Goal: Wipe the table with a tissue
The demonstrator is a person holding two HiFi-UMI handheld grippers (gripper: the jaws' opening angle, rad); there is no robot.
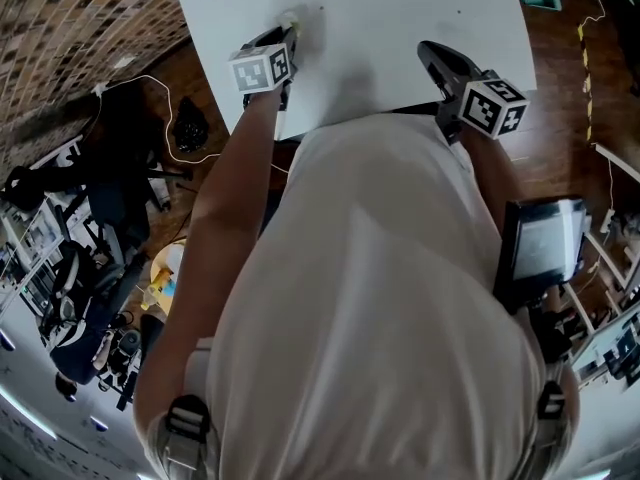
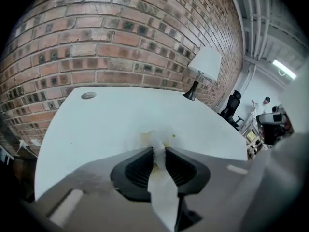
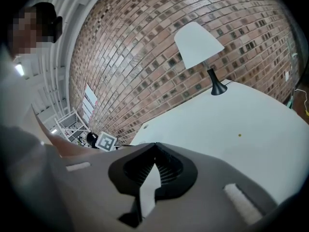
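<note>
**Tissue (image 2: 157,140) clamped in your left gripper (image 2: 159,150), down on the white table (image 2: 96,124).**
The tissue's crumpled, yellow-stained front end touches the left part of the tabletop, and a strip trails back between the clenched jaws. Your left arm reaches forward, with the gripper pitched steeply down. Your right gripper (image 3: 154,148) sits well apart over the near edge, tilted shallowly, jaws pressed together on nothing. A lamp (image 3: 198,45) stands at the far side by the brick wall (image 3: 145,42).
</note>
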